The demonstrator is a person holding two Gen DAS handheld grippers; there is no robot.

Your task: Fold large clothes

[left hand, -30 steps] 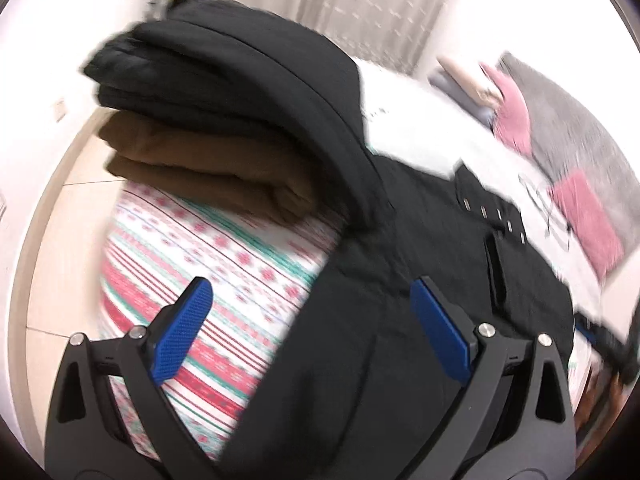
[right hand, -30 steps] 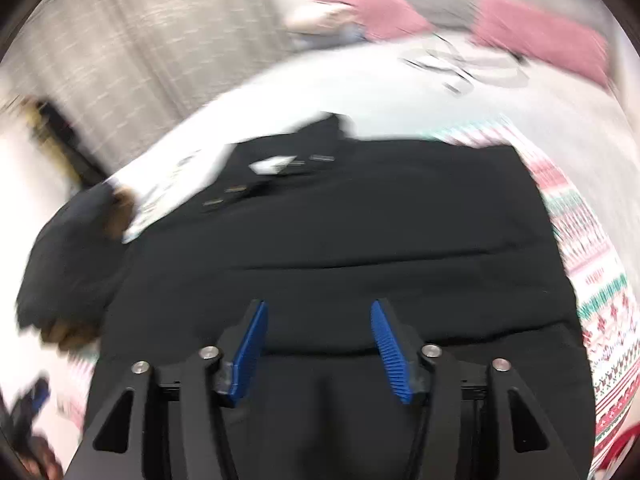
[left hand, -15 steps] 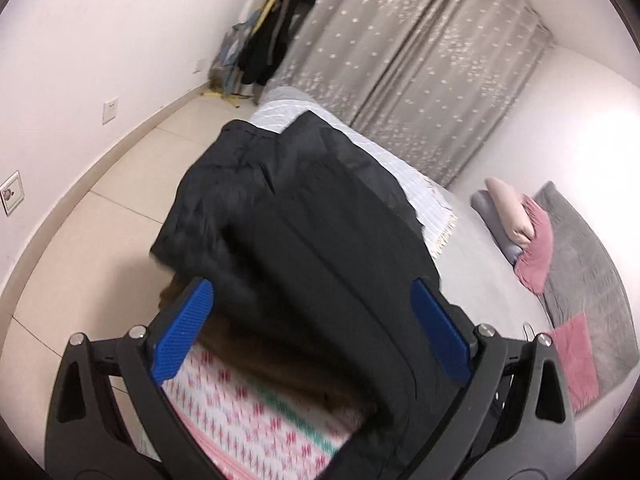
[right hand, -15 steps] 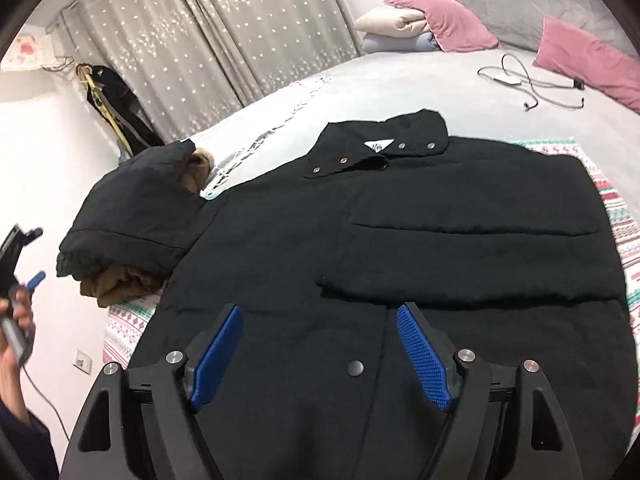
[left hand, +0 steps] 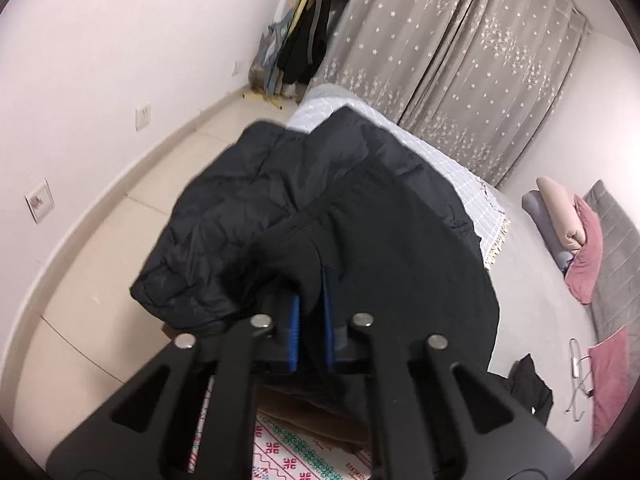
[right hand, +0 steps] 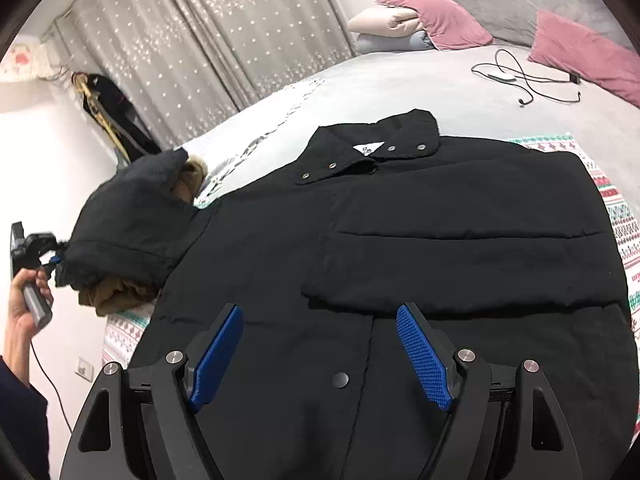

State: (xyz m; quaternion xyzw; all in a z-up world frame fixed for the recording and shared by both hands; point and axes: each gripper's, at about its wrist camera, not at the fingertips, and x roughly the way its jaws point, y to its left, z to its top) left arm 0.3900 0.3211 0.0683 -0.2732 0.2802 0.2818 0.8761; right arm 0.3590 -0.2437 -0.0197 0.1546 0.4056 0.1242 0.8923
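Far left, left tongs (left hand: pixel 310 300): clenched on the cuff of the black sleeve (left hand: pixel 380 240), only a thin fold of cloth nipped between the blue pads. Could slip free under a hard pull, given so shallow a bite.

Just ahead of and under those tongs: a stack of folded clothes, black puffer (left hand: pixel 224 232) over a brown garment (right hand: pixel 116 296), with the sleeve draped across the top. Looks likely to topple off the bed edge if the sleeve is dragged sideways rather than lifted clear first.

Toward the middle: black jacket (right hand: pixel 440 240) spread flat, collar away from the right tongs, other sleeve (right hand: pixel 460 264) already folded in across the chest. Risks sliding as a whole and spoiling that fold, with nothing pinning the body down.

Right tongs (right hand: pixel 319 312): released, jaws wide, hovering above the lower front with a snap button (right hand: pixel 340 380) below the gap, holding nothing. Offers no anchor against the pull.

Further right: patterned blanket (right hand: pixel 624 232) under the hem; may bunch up along with the jacket.
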